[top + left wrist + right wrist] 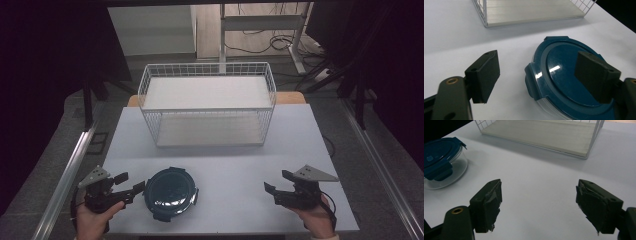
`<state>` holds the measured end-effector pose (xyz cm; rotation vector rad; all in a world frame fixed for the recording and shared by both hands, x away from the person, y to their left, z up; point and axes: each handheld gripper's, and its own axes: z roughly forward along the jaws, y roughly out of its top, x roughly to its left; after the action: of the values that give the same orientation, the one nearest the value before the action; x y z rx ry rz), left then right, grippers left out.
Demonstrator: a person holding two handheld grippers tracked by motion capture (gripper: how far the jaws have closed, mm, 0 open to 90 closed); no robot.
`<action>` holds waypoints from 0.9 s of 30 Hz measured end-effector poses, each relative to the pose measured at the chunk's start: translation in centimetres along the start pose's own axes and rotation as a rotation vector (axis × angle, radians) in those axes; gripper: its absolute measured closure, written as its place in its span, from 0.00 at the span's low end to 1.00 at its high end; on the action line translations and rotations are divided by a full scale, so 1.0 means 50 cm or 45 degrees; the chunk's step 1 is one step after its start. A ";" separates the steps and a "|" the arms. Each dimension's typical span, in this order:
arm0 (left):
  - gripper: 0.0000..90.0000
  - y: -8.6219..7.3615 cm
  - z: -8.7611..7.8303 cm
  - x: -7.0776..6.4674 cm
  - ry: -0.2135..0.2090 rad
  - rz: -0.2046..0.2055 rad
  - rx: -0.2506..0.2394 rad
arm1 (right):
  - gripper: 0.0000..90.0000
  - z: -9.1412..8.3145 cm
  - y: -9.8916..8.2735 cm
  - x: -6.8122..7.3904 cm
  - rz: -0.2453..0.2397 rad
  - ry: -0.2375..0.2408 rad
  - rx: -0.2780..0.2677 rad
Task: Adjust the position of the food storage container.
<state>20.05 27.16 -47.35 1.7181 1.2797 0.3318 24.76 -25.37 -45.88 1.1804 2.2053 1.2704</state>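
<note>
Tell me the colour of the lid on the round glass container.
Dark teal-blue lid, clearest in the left gripper view.

White wire basket [207,102] on a pale grey table [225,165]

The rectangular wire basket, lined with a flat white board, sits toward the table's far edge. Beyond the basket stands a white metal desk frame [260,30], with dark cables [280,42] trailing on the floor past the basket's far right corner.
</note>
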 end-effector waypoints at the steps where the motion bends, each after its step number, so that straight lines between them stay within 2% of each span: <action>1: 0.22 0.000 0.000 0.001 0.001 0.000 0.002 | 0.23 0.001 -0.001 -0.001 -0.005 -0.009 0.008; 4: 0.22 -0.001 0.001 0.001 0.000 -0.002 0.004 | 0.23 0.006 -0.006 -0.004 -0.019 -0.035 0.037; 12: 0.22 -0.001 -0.009 -0.001 -0.014 0.008 -0.007 | 0.23 0.005 -0.005 0.002 -0.040 -0.060 0.049; 15: 0.23 -0.002 -0.007 0.000 -0.016 0.010 -0.001 | 0.23 0.010 -0.009 0.002 -0.055 -0.090 0.080; 23: 0.23 -0.005 -0.002 0.001 -0.010 0.016 0.019 | 0.23 0.010 -0.009 0.001 -0.048 -0.095 0.084; 27: 0.23 -0.005 -0.001 -0.002 -0.013 0.044 0.020 | 0.23 0.009 -0.009 0.000 -0.039 -0.097 0.083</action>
<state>19.81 27.10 -47.50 1.7548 1.2497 0.3336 24.83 -25.24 -46.51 1.1946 2.2162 1.1304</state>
